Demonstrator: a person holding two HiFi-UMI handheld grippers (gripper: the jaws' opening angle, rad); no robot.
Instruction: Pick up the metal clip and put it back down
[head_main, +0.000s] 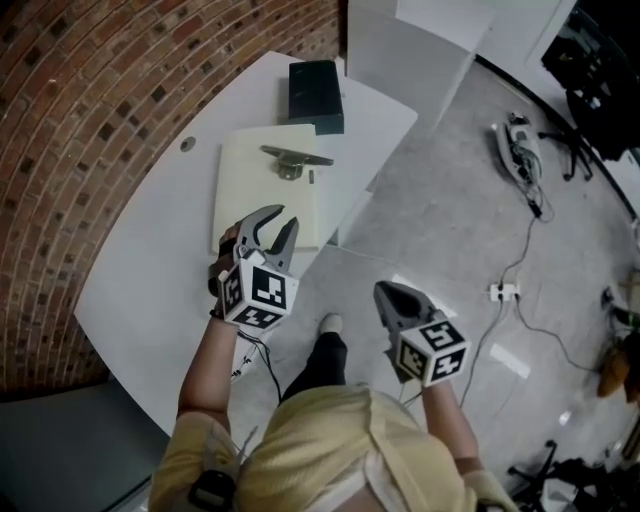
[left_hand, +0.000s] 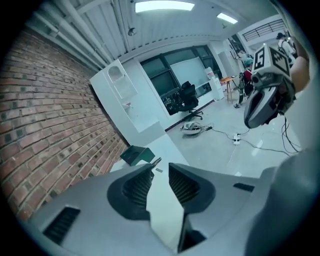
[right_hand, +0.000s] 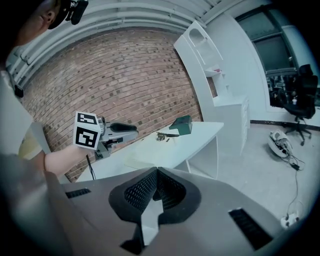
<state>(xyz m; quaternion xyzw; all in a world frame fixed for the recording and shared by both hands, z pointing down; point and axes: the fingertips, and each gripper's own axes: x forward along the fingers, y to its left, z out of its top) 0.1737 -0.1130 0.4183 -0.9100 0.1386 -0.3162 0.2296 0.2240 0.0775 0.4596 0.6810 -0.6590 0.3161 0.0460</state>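
Metal clip (head_main: 295, 156) on flat cream board (head_main: 245, 195), left gripper (head_main: 285, 217) ribbed jaws apart, right gripper (head_main: 383, 290) jaws together

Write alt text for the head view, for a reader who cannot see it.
Seen from above, a person holds the left gripper, jaws open and empty, over the near edge of a cream board on a white table; the metal clip lies farther along the board. The right gripper, shut, hangs over the floor beside the table.
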